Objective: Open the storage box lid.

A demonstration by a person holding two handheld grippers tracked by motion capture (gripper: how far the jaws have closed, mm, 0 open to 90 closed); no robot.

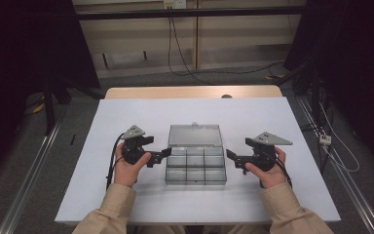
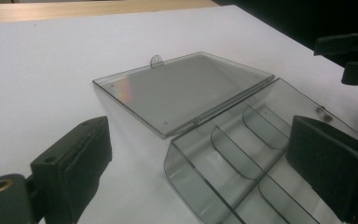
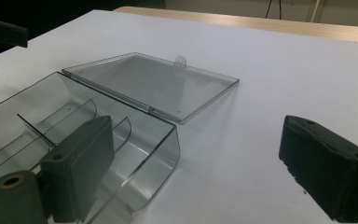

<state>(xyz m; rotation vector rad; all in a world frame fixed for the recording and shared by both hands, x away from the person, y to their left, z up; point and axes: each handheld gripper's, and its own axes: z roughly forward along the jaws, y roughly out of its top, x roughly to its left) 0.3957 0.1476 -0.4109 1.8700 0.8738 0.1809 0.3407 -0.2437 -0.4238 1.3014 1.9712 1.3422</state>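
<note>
While lying open at the middle of the white counter [image 1: 126,195], clear plastic organizer box [image 1: 196,168] sits squarely between both grippers, compartments toward the person, lid [image 1: 195,135] folded flat on the counter on the far side. Long axis running left to right, parallel to the near counter edge; hinge along that same line between tray and lid. Small latch tab [image 1: 194,124] at the lid's far edge, pointing away from the person.

Left gripper [image 1: 162,154] just beside the tray's left end, jaws apart and holding nothing; from the left gripper view, tray's rounded corner [image 2: 186,172] lying between the two black pads, one pad [image 2: 74,163] on bare counter, the other over the compartments. Right gripper [image 1: 232,157] just beside the tray's right end, likewise spread wide and empty; in the right gripper view, lid [image 3: 154,86] ahead and to the left, tray corner [image 3: 163,158] close to the near pad.

Roughly equal nearness on both sides, neither hand clearly favoured. Compartments all bare, dividers [image 2: 233,151] upright. Judged from this layout: closing the box probably next, which calls for reaching past the tray to the lid's far edge and swinging it back toward the person over the hinge; the tab side lies farthest from both grippers.

No brand, label or legible writing anywhere on the box or counter.
</note>
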